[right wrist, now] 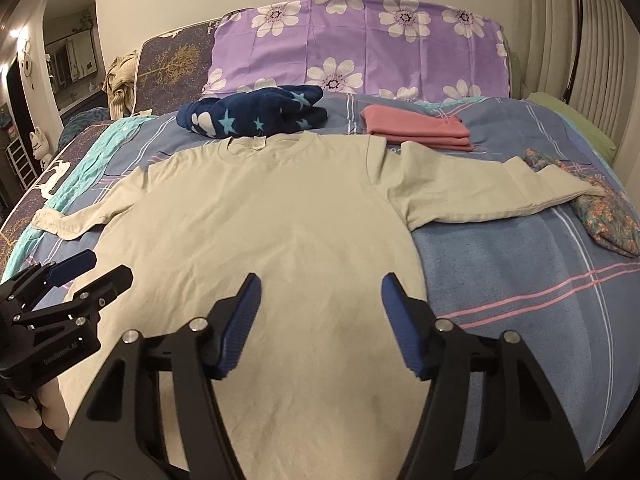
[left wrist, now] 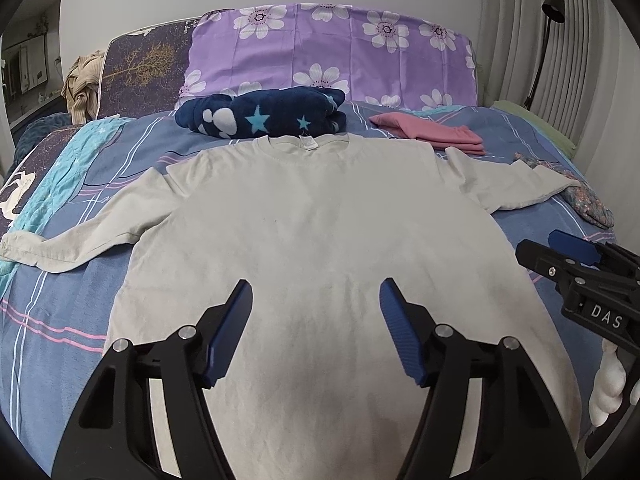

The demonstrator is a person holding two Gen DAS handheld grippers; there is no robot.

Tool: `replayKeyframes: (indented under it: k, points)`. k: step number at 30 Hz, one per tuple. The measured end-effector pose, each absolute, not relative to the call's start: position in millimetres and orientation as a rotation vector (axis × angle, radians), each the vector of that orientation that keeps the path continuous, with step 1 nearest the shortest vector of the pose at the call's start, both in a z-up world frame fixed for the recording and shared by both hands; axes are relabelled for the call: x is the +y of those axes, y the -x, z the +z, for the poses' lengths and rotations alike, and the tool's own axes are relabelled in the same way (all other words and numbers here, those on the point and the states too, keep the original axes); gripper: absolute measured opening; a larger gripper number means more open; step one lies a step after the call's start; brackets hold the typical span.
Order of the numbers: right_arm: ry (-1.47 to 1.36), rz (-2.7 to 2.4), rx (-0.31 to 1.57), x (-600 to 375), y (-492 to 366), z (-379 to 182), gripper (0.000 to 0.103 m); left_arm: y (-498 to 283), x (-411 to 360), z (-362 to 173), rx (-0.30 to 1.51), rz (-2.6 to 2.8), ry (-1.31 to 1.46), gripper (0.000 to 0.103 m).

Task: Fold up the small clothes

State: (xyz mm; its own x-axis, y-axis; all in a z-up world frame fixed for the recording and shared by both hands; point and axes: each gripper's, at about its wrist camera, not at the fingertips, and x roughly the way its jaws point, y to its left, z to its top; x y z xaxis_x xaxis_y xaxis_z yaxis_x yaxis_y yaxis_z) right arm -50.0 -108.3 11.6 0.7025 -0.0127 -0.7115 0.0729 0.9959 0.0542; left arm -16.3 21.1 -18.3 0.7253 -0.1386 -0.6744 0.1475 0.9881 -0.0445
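A pale beige long-sleeved shirt [left wrist: 320, 220] lies flat on the bed, collar away from me, both sleeves spread out to the sides; it also shows in the right wrist view [right wrist: 280, 220]. My left gripper [left wrist: 316, 296] is open and empty, hovering over the shirt's lower middle. My right gripper [right wrist: 320, 292] is open and empty over the shirt's lower right part, near its right edge. Each gripper shows at the edge of the other's view, the right one [left wrist: 560, 256] and the left one [right wrist: 84, 272].
A blue striped bedspread [right wrist: 520, 272] covers the bed. Behind the collar lie a navy star-patterned fleece [left wrist: 264, 116] and a folded pink garment [left wrist: 432, 132]. A floral cloth [right wrist: 600, 208] lies under the right cuff. Purple flowered pillow [left wrist: 332, 48] at the headboard.
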Motion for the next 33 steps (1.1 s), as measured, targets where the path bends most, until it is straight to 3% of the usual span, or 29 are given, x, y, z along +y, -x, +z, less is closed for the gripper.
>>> replayKeyframes:
  k: [16,27,33]
  points:
    - [-0.066,-0.047,0.834,-102.0,37.6,-1.5,0.064,2.6,52.4,-33.3,0.78,-0.147,0.063,0.055]
    - [-0.059,-0.057,0.897,-104.0,19.5,-19.5,0.068,-26.2,261.2,-46.7,0.822,0.287,0.367,0.048]
    - [-0.07,-0.059,0.912,-104.0,15.8,-25.8,0.07,-40.2,384.3,-64.0,0.752,0.47,0.686,0.057]
